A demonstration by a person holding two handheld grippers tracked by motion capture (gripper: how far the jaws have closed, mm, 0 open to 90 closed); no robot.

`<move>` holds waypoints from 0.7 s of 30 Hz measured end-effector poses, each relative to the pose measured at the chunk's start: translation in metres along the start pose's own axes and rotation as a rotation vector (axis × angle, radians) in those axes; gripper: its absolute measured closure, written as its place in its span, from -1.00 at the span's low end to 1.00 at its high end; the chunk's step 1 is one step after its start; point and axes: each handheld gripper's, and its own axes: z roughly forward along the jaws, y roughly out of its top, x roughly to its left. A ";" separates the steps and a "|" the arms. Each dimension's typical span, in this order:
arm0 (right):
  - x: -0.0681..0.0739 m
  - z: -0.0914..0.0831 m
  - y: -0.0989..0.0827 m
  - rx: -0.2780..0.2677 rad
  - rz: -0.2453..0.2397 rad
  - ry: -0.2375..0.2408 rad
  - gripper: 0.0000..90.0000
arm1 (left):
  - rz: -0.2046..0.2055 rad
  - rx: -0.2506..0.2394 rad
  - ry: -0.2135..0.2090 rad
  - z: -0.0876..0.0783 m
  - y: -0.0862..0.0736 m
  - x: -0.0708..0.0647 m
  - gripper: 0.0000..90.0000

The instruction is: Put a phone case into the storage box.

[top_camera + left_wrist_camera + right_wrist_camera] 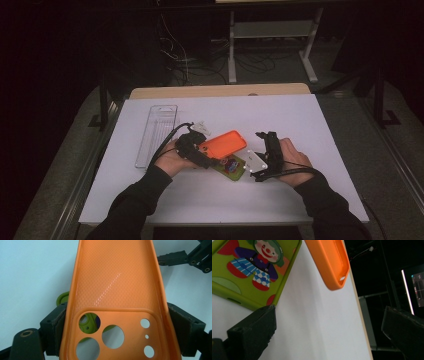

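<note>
Two phone cases are shown on the white table. The orange case, a smooth, flexible shell with a dimpled inner face and round camera holes, is clamped across its width by the left gripper and held above the green clown-printed case. The right gripper is seen with jaws apart and empty beside the green case. A steady grip is advised, since the soft rim could bow. A clear tray lies left.

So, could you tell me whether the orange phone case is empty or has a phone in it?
Empty: the orange phone case shows its bare textured inside, and the table shows through its camera holes.
</note>
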 end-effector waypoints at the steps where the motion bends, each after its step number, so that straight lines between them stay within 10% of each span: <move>1: 0.000 0.000 0.001 -0.001 -0.003 -0.003 -1.00 | -0.004 0.001 -0.003 0.000 0.000 0.000 -0.64; 21: -0.003 0.008 0.025 -0.056 -0.072 -0.051 -1.00 | -0.023 -0.011 -0.009 0.000 0.000 -0.001 -0.64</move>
